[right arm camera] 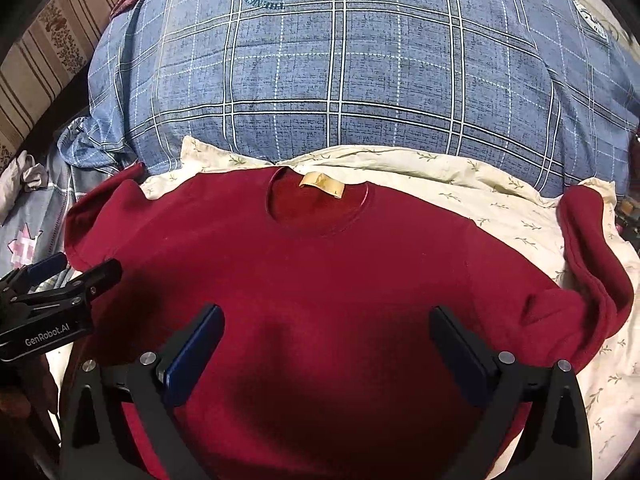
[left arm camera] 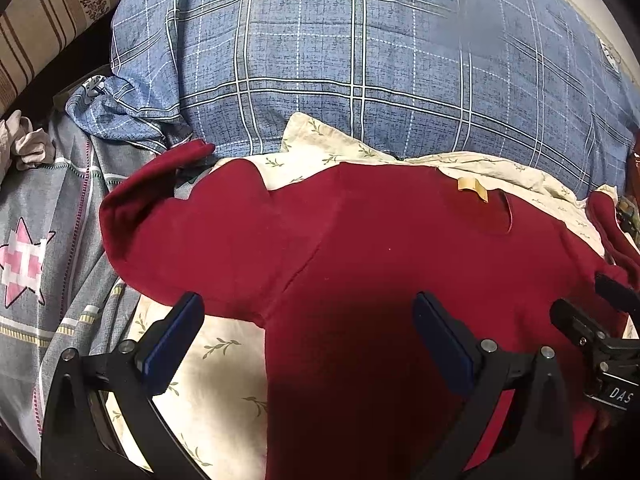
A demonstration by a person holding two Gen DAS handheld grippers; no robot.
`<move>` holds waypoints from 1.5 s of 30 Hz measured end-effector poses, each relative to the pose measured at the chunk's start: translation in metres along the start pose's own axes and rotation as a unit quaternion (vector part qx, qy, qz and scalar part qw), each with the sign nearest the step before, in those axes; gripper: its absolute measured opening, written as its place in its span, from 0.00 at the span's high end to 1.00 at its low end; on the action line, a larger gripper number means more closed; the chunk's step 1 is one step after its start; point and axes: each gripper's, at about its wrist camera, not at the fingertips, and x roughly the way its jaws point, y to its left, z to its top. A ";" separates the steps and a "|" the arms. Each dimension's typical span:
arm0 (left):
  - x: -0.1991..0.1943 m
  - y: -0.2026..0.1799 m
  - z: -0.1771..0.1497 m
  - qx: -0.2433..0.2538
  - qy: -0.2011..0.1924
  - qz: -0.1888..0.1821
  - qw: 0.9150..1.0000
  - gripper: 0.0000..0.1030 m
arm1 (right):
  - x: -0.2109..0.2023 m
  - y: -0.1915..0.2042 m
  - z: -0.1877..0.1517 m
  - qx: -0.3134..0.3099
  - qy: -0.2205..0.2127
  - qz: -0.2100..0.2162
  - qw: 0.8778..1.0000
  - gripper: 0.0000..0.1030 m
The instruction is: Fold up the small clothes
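Observation:
A dark red long-sleeved shirt (right arm camera: 320,272) lies spread flat on a cream leaf-print sheet (right arm camera: 500,208), neck hole and tan label (right arm camera: 320,186) at the far side. It also shows in the left wrist view (left arm camera: 360,240). Its left sleeve (left arm camera: 160,184) bends up at the far left; the right sleeve (right arm camera: 592,264) is bunched at the right. My left gripper (left arm camera: 308,312) is open and empty above the shirt's left part. My right gripper (right arm camera: 326,328) is open and empty above the shirt's middle. Each gripper shows at the edge of the other's view: left gripper (right arm camera: 76,272), right gripper (left arm camera: 600,304).
A big blue plaid duvet (right arm camera: 360,80) with a round emblem rises just behind the shirt. A grey sheet with a pink star (left arm camera: 28,264) lies at the left. A striped brown cushion (left arm camera: 48,20) is at the far left.

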 end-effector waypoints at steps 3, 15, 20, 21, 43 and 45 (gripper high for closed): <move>0.002 0.000 0.000 0.001 0.002 0.001 1.000 0.00 | 0.000 0.001 -0.001 -0.004 -0.002 -0.008 1.000 0.00; 0.002 0.003 -0.001 -0.001 0.000 -0.001 1.000 0.00 | 0.000 0.001 -0.001 -0.005 0.004 -0.017 1.000 0.00; -0.001 0.008 0.002 -0.011 -0.004 -0.005 1.000 0.00 | 0.001 0.002 -0.002 -0.008 0.001 -0.014 1.000 0.00; -0.002 0.011 0.003 -0.015 -0.005 -0.007 1.000 0.00 | 0.001 0.002 -0.002 -0.008 0.001 -0.013 1.000 0.00; 0.017 0.132 0.014 -0.154 0.007 0.084 0.984 0.00 | 0.036 0.105 0.052 -0.059 0.019 0.148 0.987 0.19; 0.022 0.139 0.013 -0.162 0.010 0.096 0.982 0.00 | 0.044 0.118 0.063 -0.054 0.027 0.176 0.983 0.22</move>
